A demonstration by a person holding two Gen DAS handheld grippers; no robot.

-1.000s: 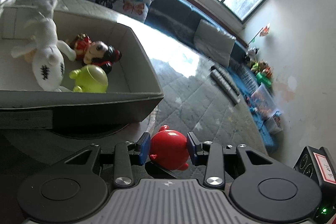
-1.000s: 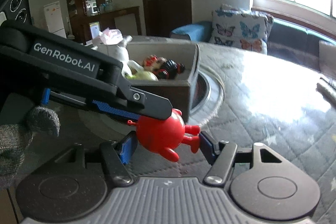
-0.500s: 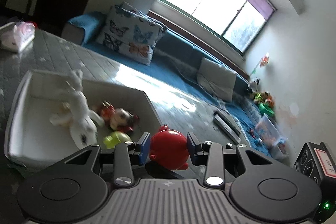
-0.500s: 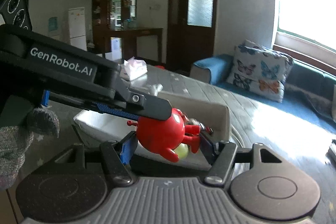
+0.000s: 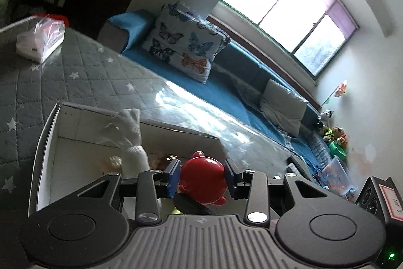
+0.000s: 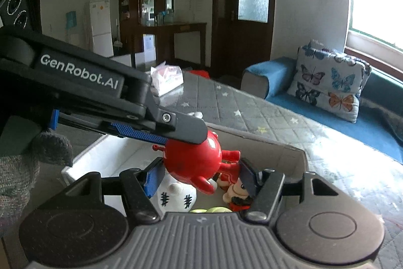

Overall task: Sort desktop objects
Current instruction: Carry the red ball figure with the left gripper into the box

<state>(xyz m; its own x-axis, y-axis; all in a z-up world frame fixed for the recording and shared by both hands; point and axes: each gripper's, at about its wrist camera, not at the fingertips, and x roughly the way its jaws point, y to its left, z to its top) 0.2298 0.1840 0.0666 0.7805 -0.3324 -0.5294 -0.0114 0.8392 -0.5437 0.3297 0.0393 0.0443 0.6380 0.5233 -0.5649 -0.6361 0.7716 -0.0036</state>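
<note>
A red round toy figure (image 5: 204,178) (image 6: 194,160) hangs above an open box (image 5: 47,143) (image 6: 277,145) with white inner walls. My right gripper (image 6: 199,175) is shut on it, one pad on the body and the other on its limbs. My left gripper (image 5: 201,174) straddles the same toy and its jaws are opening, with a slim gap at one pad. One left finger (image 6: 181,127) crosses over the toy's top. In the box lie a white plush (image 5: 131,140) (image 6: 176,198), a doll in red (image 6: 236,193) and a green toy (image 6: 211,209).
The box stands on a grey quilted table cover (image 5: 75,72) with white stars. A tissue pack (image 5: 40,42) (image 6: 166,80) lies at the far end. Beyond the table are a blue sofa and a butterfly cushion (image 5: 186,52) (image 6: 327,82). A gloved hand (image 6: 17,168) holds the left gripper.
Both grippers have risen and moved forward with the red toy, from beside the box's near wall to above its inside. The left pads stand slightly wider around the toy.
</note>
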